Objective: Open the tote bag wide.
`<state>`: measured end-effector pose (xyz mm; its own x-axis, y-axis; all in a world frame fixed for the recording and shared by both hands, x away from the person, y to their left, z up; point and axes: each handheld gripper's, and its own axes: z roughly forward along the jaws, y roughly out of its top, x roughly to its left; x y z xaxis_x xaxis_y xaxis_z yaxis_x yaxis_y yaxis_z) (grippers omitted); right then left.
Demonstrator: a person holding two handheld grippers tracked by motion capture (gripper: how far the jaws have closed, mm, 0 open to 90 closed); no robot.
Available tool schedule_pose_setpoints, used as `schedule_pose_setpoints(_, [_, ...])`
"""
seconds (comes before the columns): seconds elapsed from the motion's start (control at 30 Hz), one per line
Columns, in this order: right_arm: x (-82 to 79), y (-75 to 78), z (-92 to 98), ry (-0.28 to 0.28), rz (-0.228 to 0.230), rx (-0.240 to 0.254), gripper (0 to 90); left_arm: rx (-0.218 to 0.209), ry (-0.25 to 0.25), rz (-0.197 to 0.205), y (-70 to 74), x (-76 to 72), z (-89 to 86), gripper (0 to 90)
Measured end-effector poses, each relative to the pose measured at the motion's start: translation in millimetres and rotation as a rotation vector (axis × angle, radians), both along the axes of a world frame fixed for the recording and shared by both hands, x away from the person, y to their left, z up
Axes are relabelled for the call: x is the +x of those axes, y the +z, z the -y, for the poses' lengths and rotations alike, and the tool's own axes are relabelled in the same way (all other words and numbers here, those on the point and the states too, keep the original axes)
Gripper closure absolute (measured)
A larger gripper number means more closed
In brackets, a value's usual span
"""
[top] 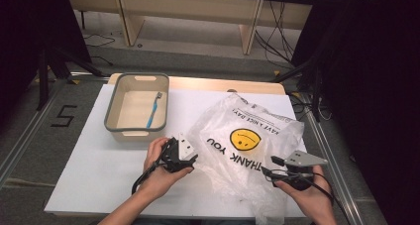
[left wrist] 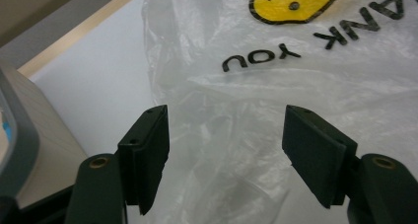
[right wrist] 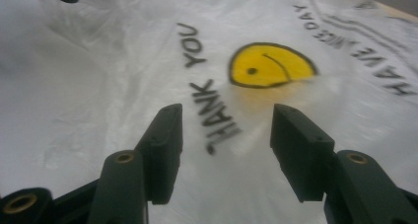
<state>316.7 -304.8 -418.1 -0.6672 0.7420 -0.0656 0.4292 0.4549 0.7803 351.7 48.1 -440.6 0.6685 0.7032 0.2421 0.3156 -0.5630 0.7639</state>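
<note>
A crumpled clear plastic bag [top: 225, 123] printed with a yellow smiley and "THANK YOU" lies on the white table sheet [top: 99, 165], right of centre. My left gripper [top: 191, 159] is at the bag's left edge, pointing at it. In the left gripper view its jaws [left wrist: 226, 123] stand open above the bag [left wrist: 231, 86] with nothing pinched. My right gripper [top: 271, 166] is at the bag's near right side. Its jaws [right wrist: 226, 116] are open too, hovering over the printed bag [right wrist: 123, 76] near the smiley.
A grey-rimmed beige bin [top: 136, 130] stands at the back left of the sheet with a blue toothbrush [top: 153, 111] inside. The bin's corner [left wrist: 19, 145] lies close to my left gripper. Bare sheet lies to the left and front.
</note>
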Motion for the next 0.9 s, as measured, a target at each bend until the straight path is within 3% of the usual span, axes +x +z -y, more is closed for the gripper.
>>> schedule_pose_setpoints(0.13, [8.5,-9.2,-26.1,0.068,-0.026,-0.019,47.1,-0.011,-0.008,-0.025,-2.3,-8.4,-5.5,33.5])
schedule_pose_setpoints(0.27, [17.9,-15.0,-43.7,0.098,-0.036,-0.031,47.1,-0.028,-0.005,-0.041,-3.5,-13.3,-11.3,32.6])
schedule_pose_setpoints(0.4, [25.0,-17.9,-53.4,0.116,-0.055,-0.019,47.0,-0.070,-0.008,-0.094,-7.0,-20.1,-20.5,30.3])
schedule_pose_setpoints(0.47, [27.4,-19.3,-56.4,0.119,-0.059,-0.018,46.9,-0.080,-0.010,-0.108,-8.2,-21.9,-23.4,29.1])
schedule_pose_setpoints(0.9, [27.5,-31.1,-51.7,0.087,-0.076,0.032,45.7,-0.088,-0.006,-0.105,-12.6,-36.3,-34.8,27.8])
